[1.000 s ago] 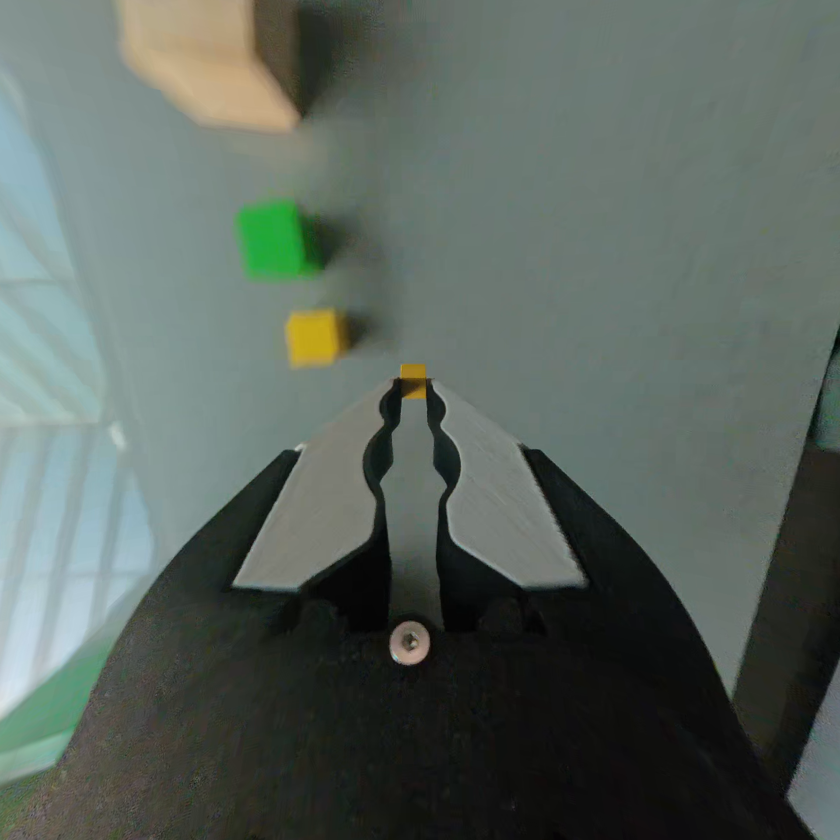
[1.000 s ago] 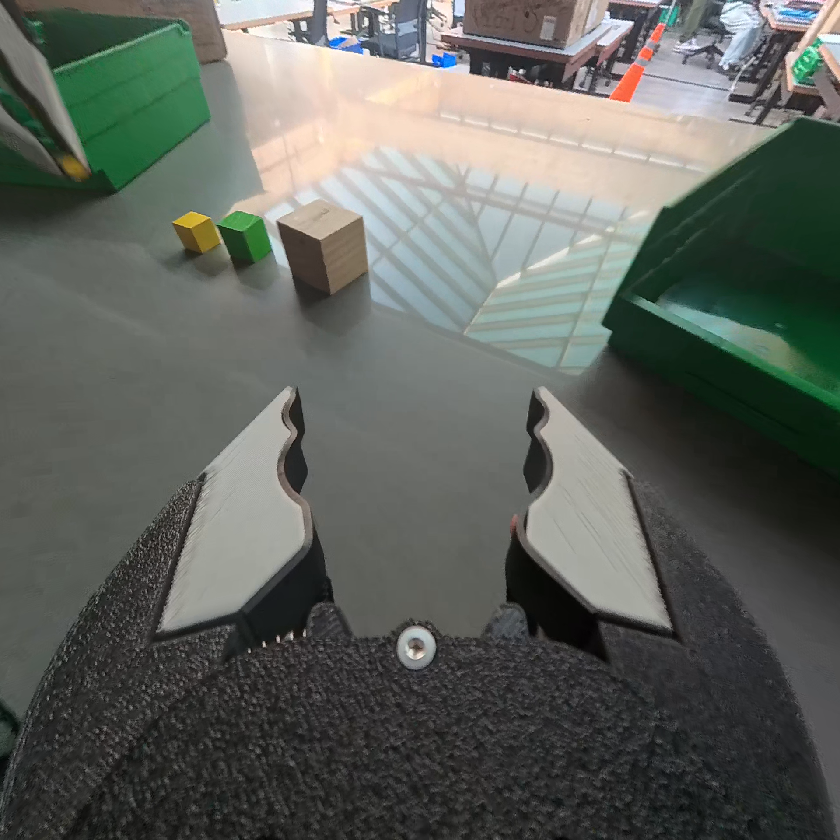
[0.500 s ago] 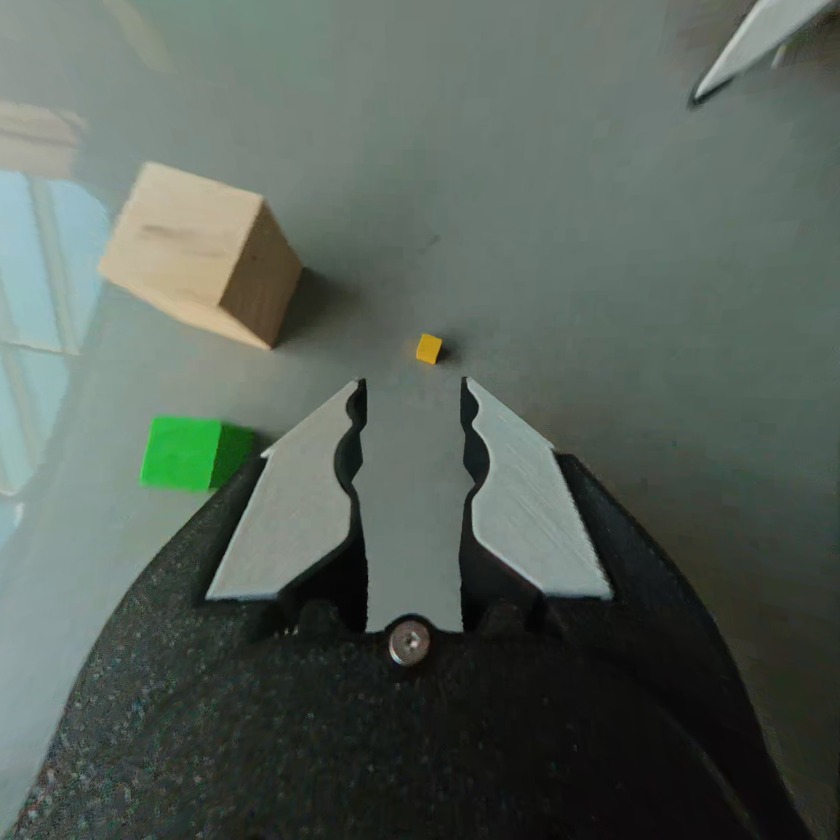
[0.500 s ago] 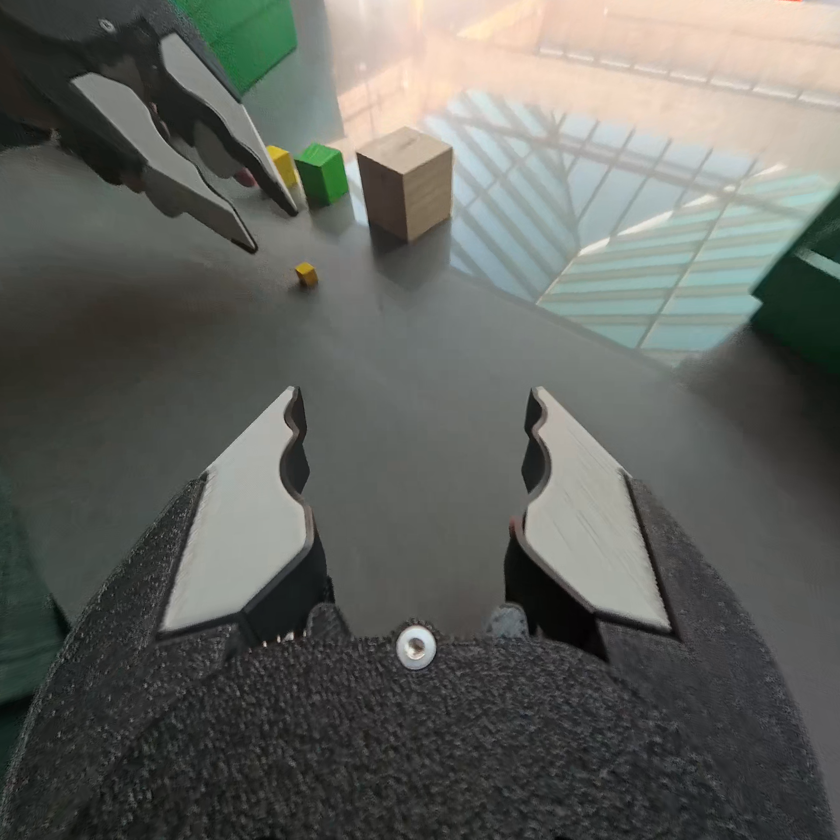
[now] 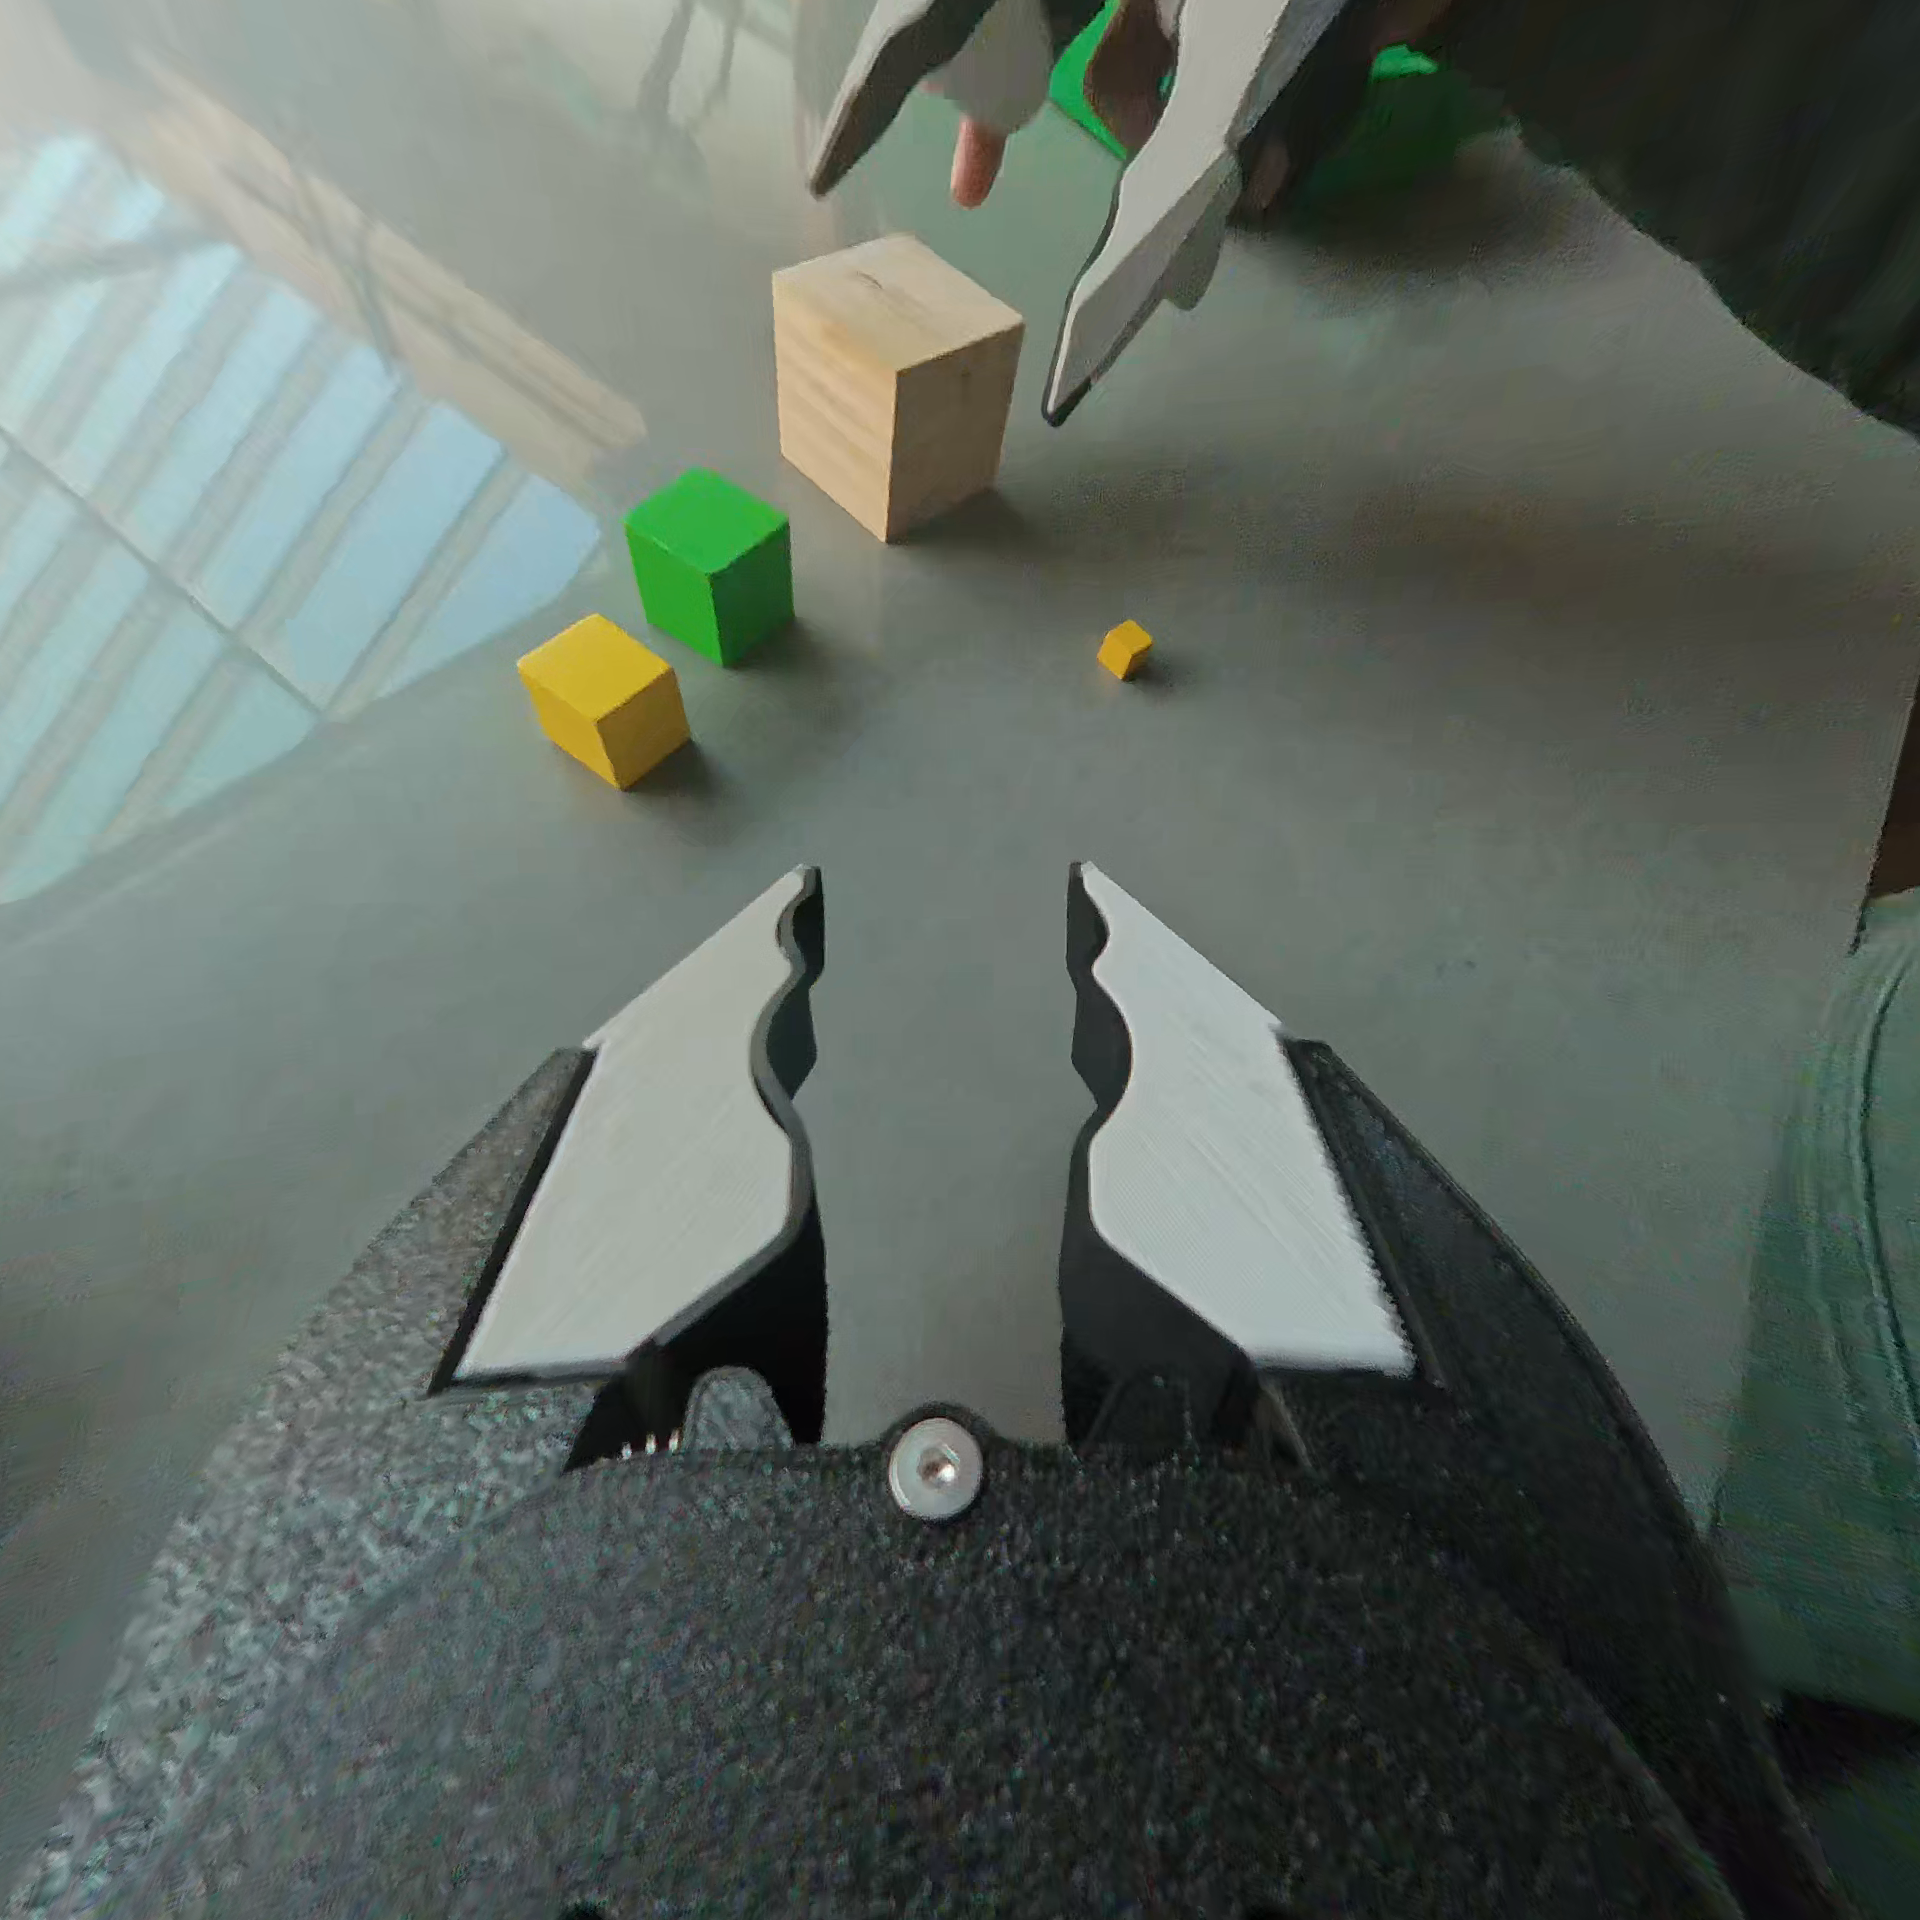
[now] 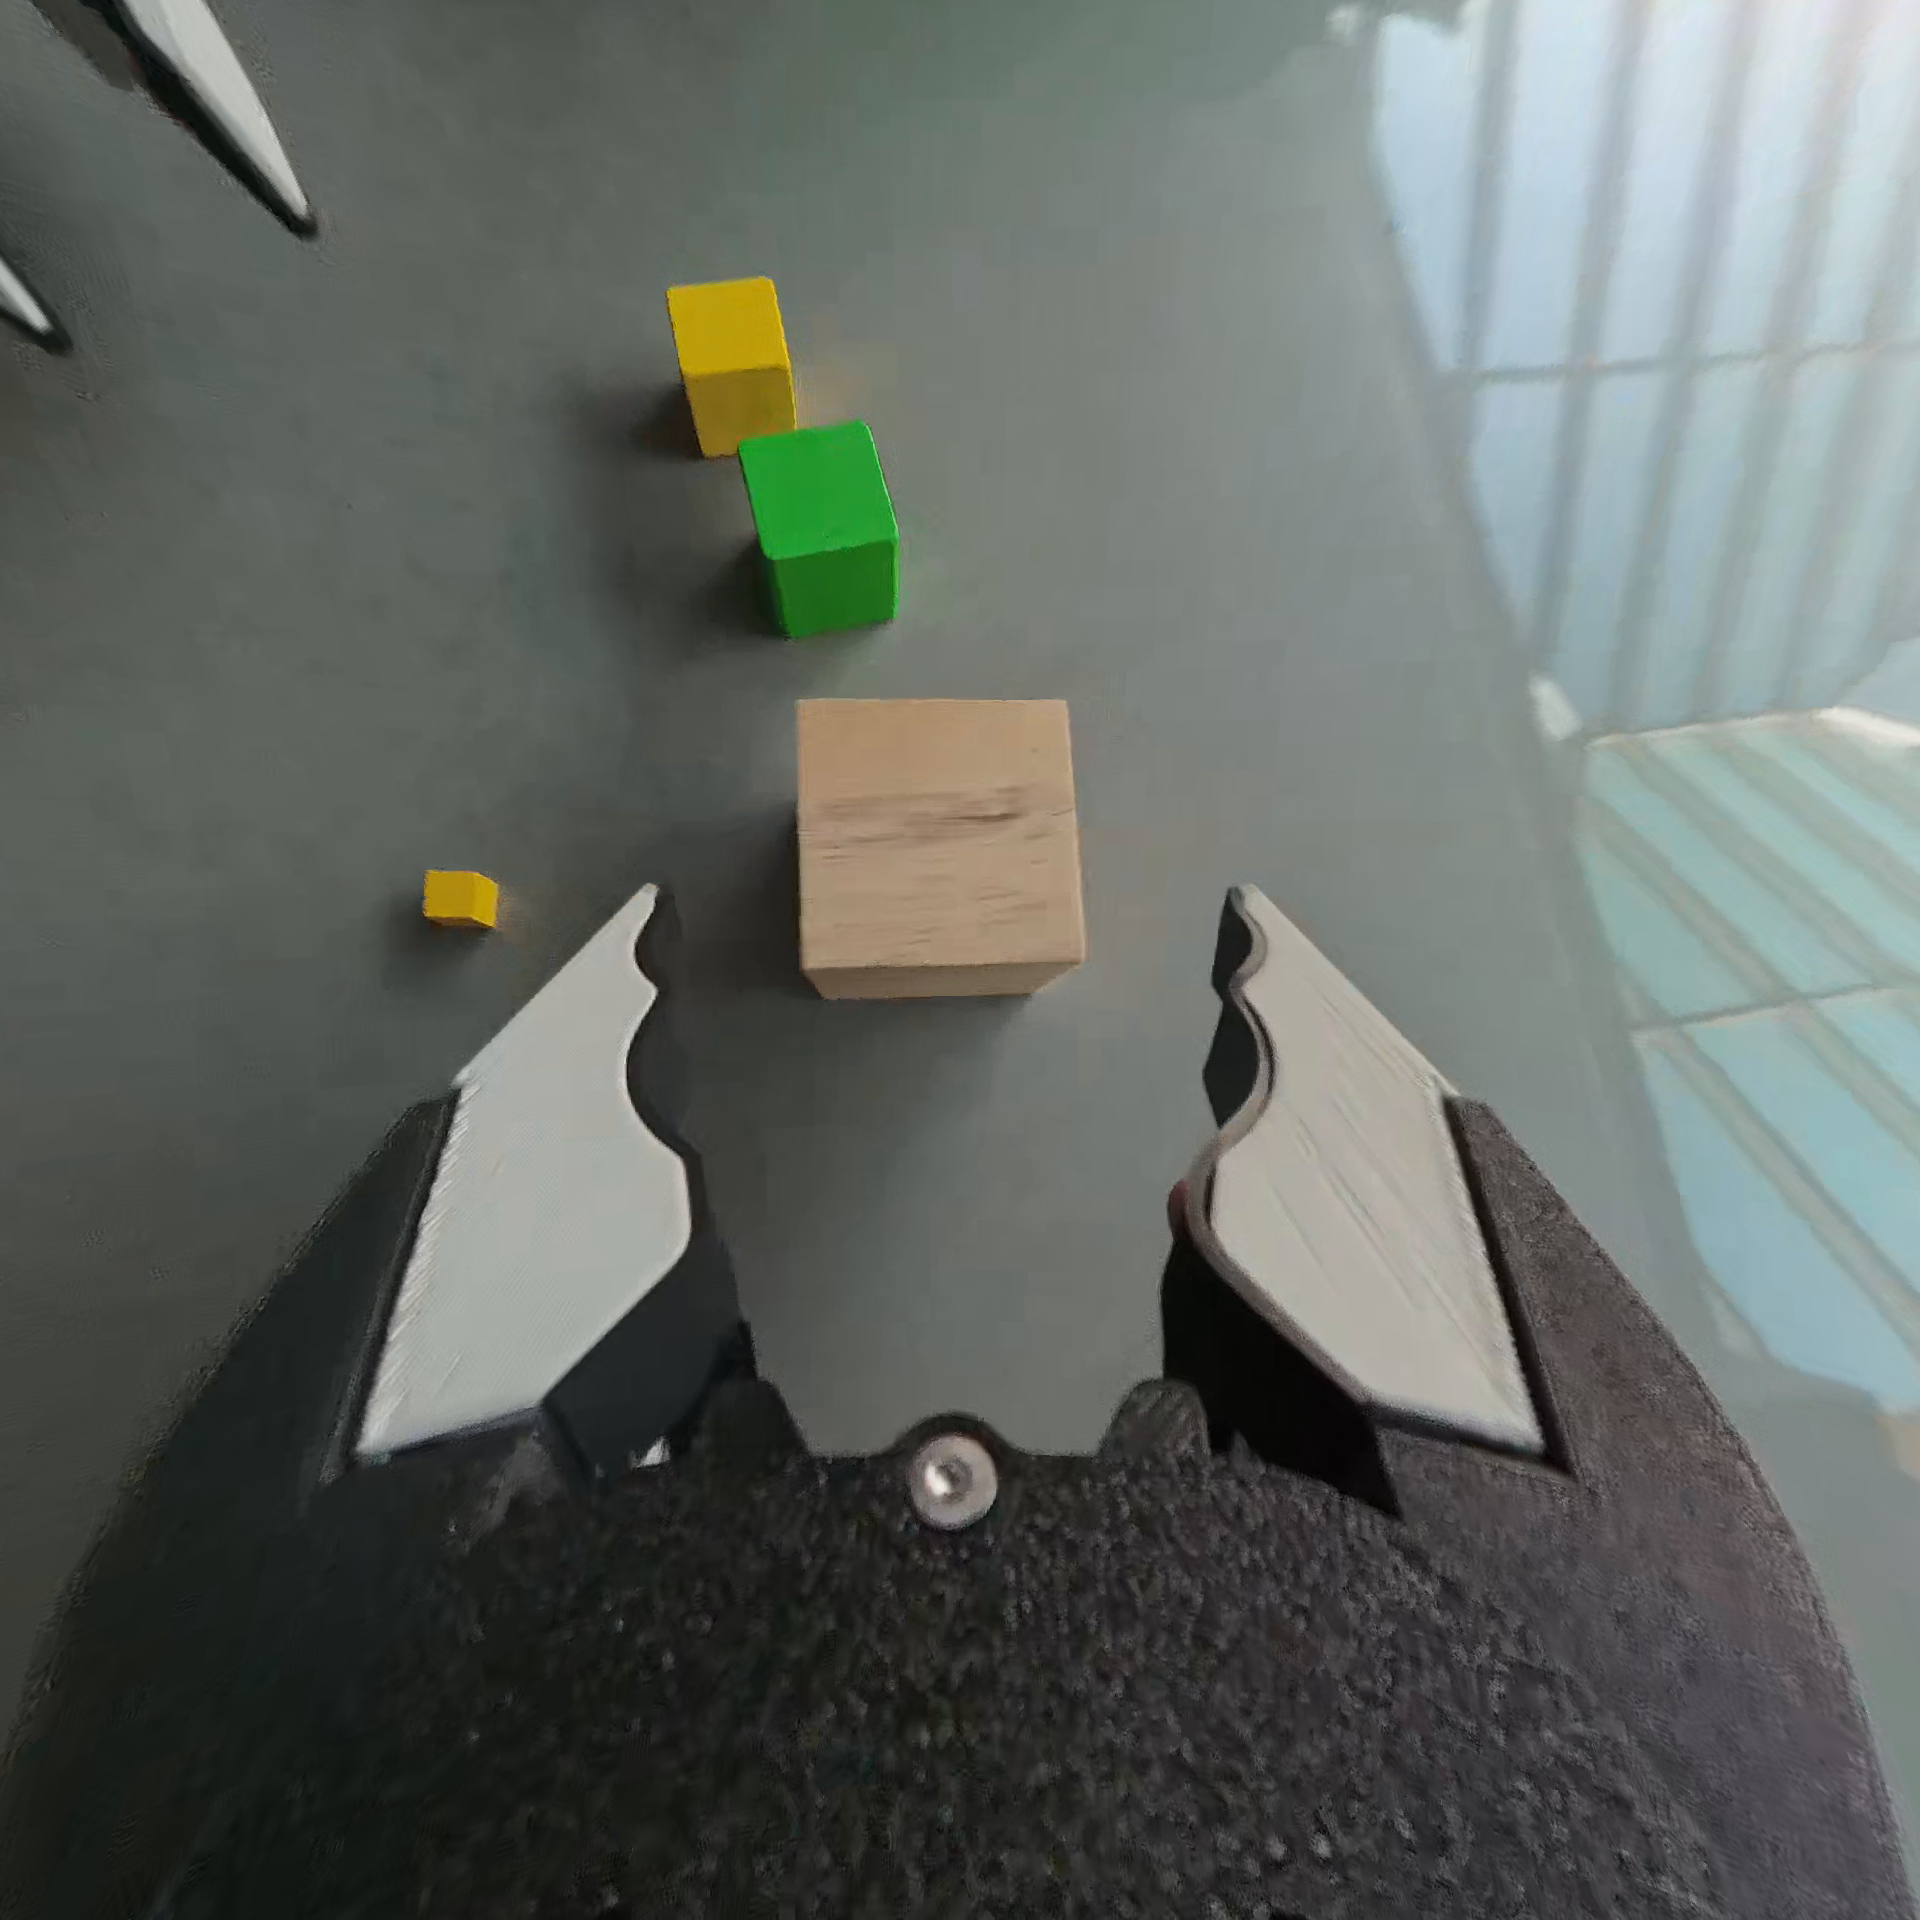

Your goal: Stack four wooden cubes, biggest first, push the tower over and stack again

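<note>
The right gripper [image 6: 940, 894] is spread wide and empty, poised above the grey tabletop [image 6: 312, 675] and looking steeply down on it. Directly ahead of its fingertips, centred on the gap between them, stands the large plain wooden cube [image 6: 938, 844]; neither finger touches it. In the left wrist view the same gripper [image 5: 930, 301] hangs over the cube with a person's hand [image 5: 997, 94] behind it.

Beyond the wooden cube, in a slightly slanted row running away from the right gripper, sit the green cube [image 6: 824, 525] and then the yellow cube [image 6: 732, 362] — close to each other, though contact between the two cannot be judged. A tiny yellow cube [image 6: 459, 898] lies alone just outside the tip of the gripper's left finger, apart from the row.

The left gripper [image 5: 945, 883] is parted moderately, holds nothing, and is raised clear of the tabletop, well short of all four cubes. From its view the tiny yellow cube [image 5: 1124, 649] lies ahead and slightly right — the yellow cube [image 5: 605, 698], green cube [image 5: 712, 561] and wooden cube [image 5: 894, 379] line up ahead to the left. Its fingertips [image 6: 239, 135] show at the upper left corner of the right wrist view.

A green bin [image 5: 1392, 114] is partly visible behind the right gripper.
</note>
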Available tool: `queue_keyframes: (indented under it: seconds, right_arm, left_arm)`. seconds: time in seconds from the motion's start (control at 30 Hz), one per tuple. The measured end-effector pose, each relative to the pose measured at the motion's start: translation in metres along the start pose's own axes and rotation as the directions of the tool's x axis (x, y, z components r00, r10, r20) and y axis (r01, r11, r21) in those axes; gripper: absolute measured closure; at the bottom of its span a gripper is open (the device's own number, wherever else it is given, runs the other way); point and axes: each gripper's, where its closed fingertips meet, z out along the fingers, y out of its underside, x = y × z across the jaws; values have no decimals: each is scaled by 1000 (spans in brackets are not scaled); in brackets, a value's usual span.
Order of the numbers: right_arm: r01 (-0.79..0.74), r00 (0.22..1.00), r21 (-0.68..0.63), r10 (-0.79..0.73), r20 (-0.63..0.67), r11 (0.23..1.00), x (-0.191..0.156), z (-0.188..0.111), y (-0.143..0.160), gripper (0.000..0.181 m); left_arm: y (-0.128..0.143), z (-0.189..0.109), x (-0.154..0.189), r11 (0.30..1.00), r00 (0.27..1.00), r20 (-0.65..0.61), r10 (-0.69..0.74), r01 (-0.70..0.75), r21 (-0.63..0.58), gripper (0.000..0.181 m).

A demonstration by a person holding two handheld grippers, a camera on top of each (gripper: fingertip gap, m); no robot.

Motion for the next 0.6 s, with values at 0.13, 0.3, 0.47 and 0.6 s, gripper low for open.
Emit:
queue_keyframes:
  seconds: [0.13, 0.3, 0.47, 0.6]
  right_arm:
    - [45, 993, -36, -41, 110, 998, -4, 12, 5, 104]
    - [143, 979, 55, -149, 140, 988, -3, 1, -13, 123]
    - [167, 972, 104, -182, 146, 980, 33, 4, -42, 122]
    - [122, 979, 228, -155, 132, 966, 61, 12, -75, 122]
  left_arm:
    - [-13, 9, -13, 998, 999, 28, 39, -40, 44, 136]
    - [-30, 31, -31, 993, 993, 43, 114, -116, 30, 136]
    - [-44, 67, -54, 976, 978, -34, 206, -208, -65, 127]
    - [-41, 89, -65, 962, 970, -100, 222, -235, -136, 124]
